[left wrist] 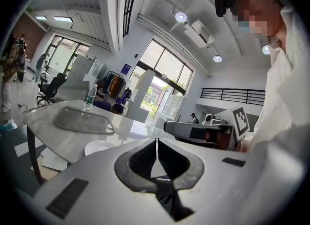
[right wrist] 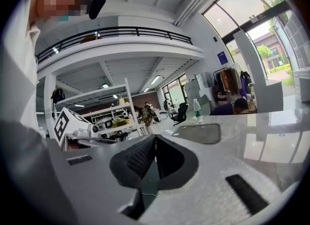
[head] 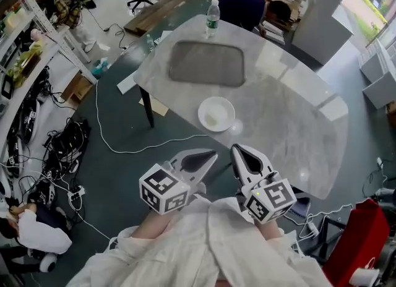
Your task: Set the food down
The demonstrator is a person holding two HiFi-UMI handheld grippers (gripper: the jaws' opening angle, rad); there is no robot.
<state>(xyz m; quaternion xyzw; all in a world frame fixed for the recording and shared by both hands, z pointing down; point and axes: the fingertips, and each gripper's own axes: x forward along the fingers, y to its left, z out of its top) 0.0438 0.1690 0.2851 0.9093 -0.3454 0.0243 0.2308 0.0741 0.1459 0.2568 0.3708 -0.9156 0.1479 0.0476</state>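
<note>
**Both jaws shut, empty**

The left gripper (head: 212, 154) and right gripper (head: 237, 149) hover side by side, jaws closed on nothing. Only the head view shows the pale food (head: 213, 117) on the round white plate (head: 230, 109) on the grey marble tabletop (head: 291, 112); the left gripper view catches just the plate's rim.

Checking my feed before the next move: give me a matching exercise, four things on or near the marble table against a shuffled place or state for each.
1. water bottle
2. grey tray
3. white bowl
4. left gripper

a. jaws shut, nothing between them
b. stands upright at the far edge of the table
c. lies flat, nothing on it
d. on the table's near part, something pale inside

Pairs: 1-b, 2-c, 3-d, 4-a.
</note>
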